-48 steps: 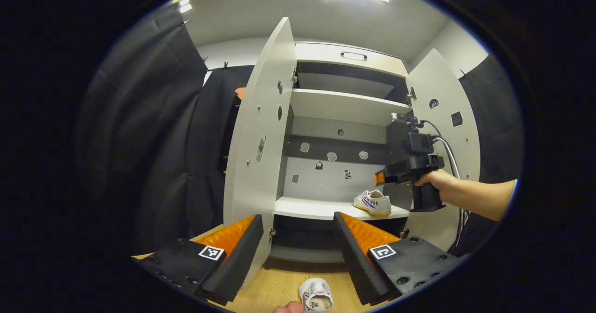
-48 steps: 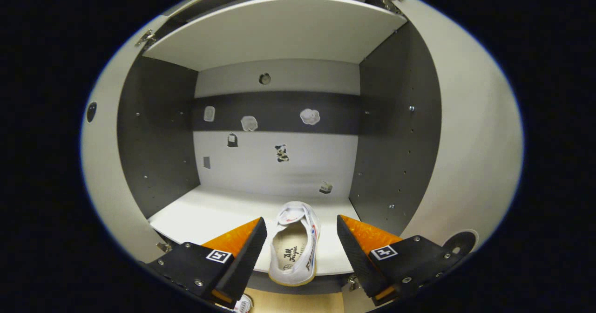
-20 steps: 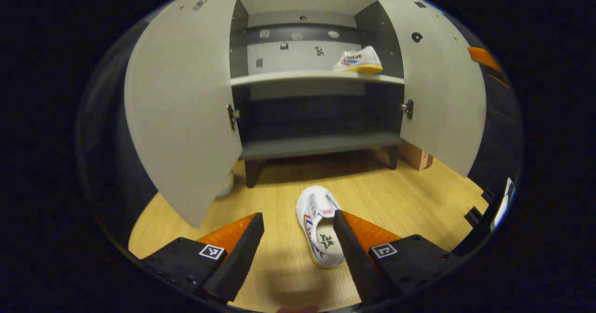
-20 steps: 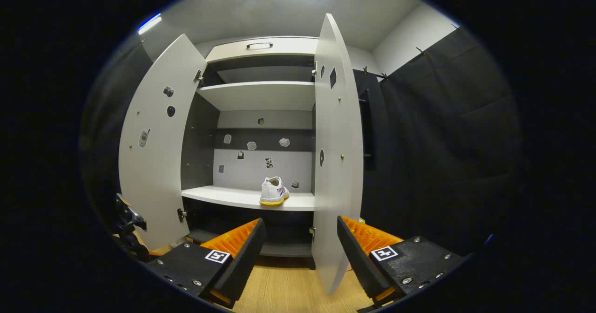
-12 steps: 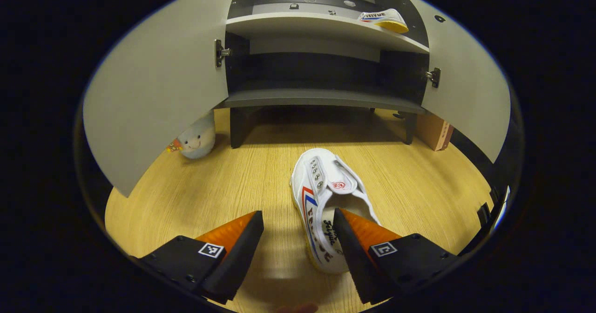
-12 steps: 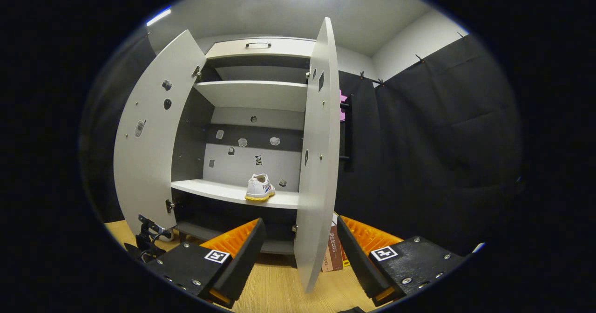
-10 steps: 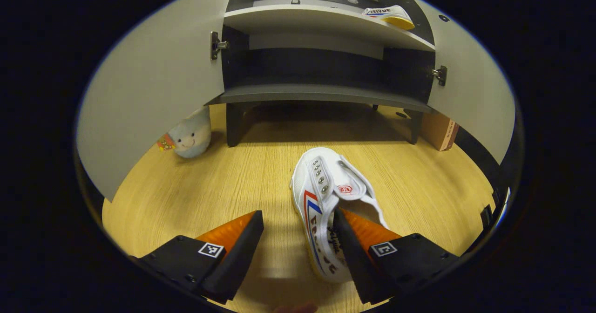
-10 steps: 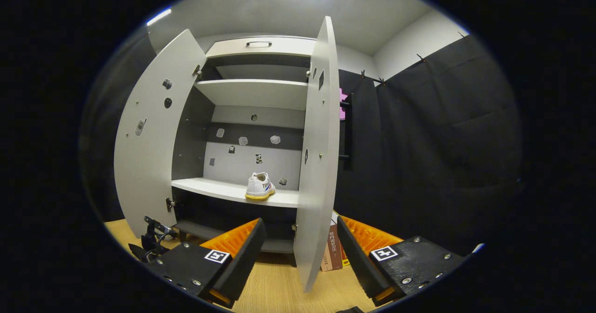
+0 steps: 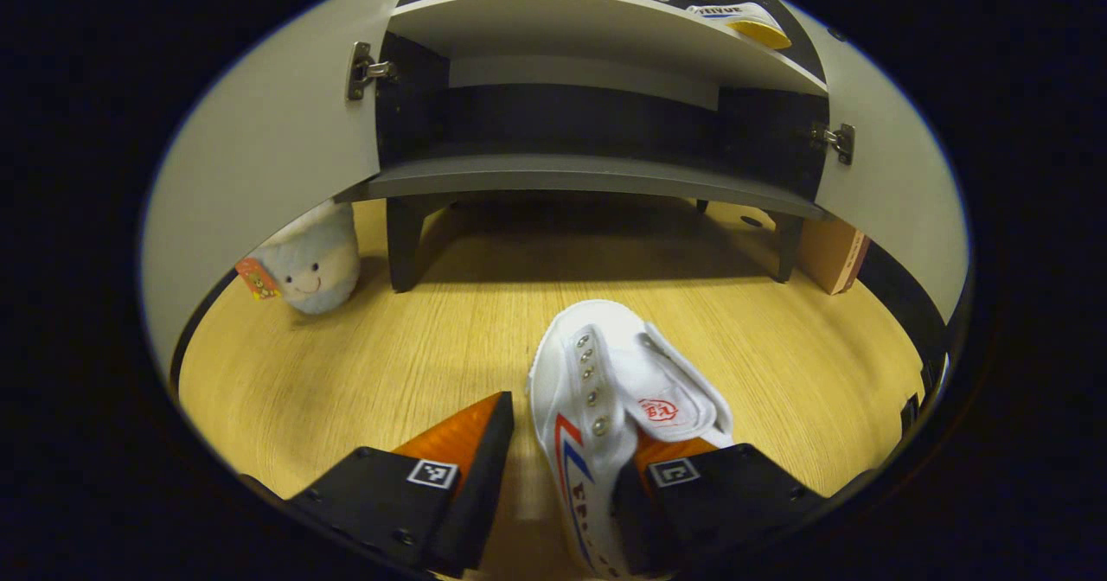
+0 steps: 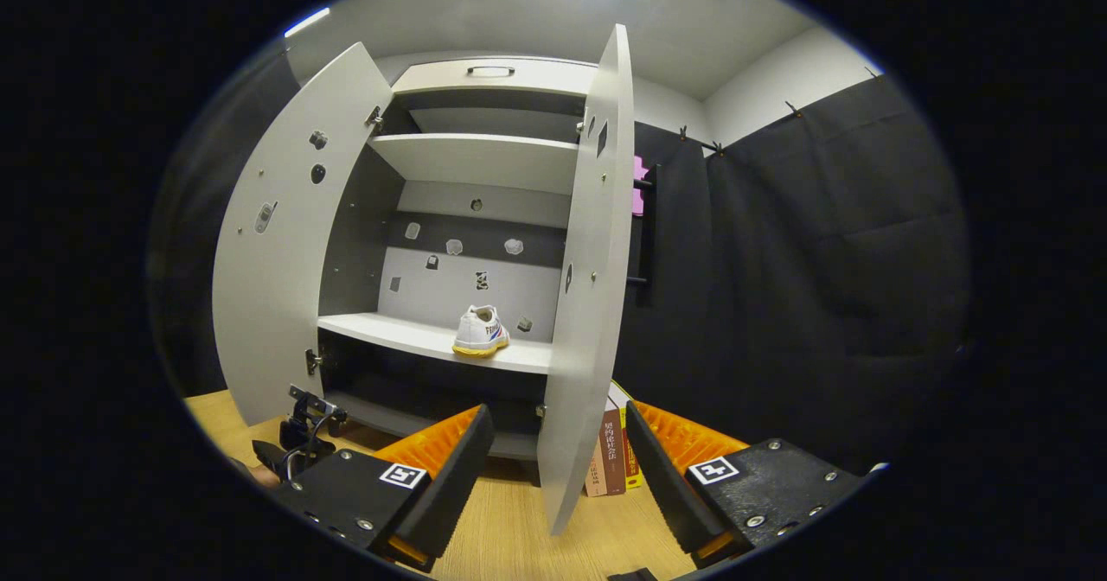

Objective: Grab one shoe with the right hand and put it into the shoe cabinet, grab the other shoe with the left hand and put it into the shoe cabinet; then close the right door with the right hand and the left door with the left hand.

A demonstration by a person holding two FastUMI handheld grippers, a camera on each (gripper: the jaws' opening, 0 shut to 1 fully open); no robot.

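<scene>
So in the left gripper view, the left gripper (image 9: 564,469) is down low over the wooden floor (image 9: 415,339), and its jaws straddle one side wall of the white shoe (image 9: 618,391) lying there. One finger sits inside the shoe opening, the other is outside with a visible gap to the shoe, so the jaws are partly closed but not clamped on it. The shoe's toe points to 12 o'clock, toward the shoe cabinet (image 9: 597,175).

Up at about 1 o'clock in that view, the other shoe (image 9: 739,21) sits on the cabinet's light shelf (image 9: 553,23), near its right end. A small plush toy (image 9: 311,257) sits on the floor at 10 o'clock, just beside the cabinet leg and under the left door (image 9: 259,149). A cardboard box (image 9: 832,252) is at 2 o'clock by the right door (image 9: 891,192).

In the right gripper view, the right gripper (image 10: 553,469) is up off the floor with its jaws spread wide and nothing between them. Both cabinet doors stand open; the right door's (image 10: 588,287) edge is dead ahead at 12 o'clock. The shelved shoe (image 10: 480,332) shows just left of it. Some books (image 10: 610,460) stand on the floor behind the door. The left gripper (image 10: 294,443) shows at 8 o'clock, low down.
</scene>
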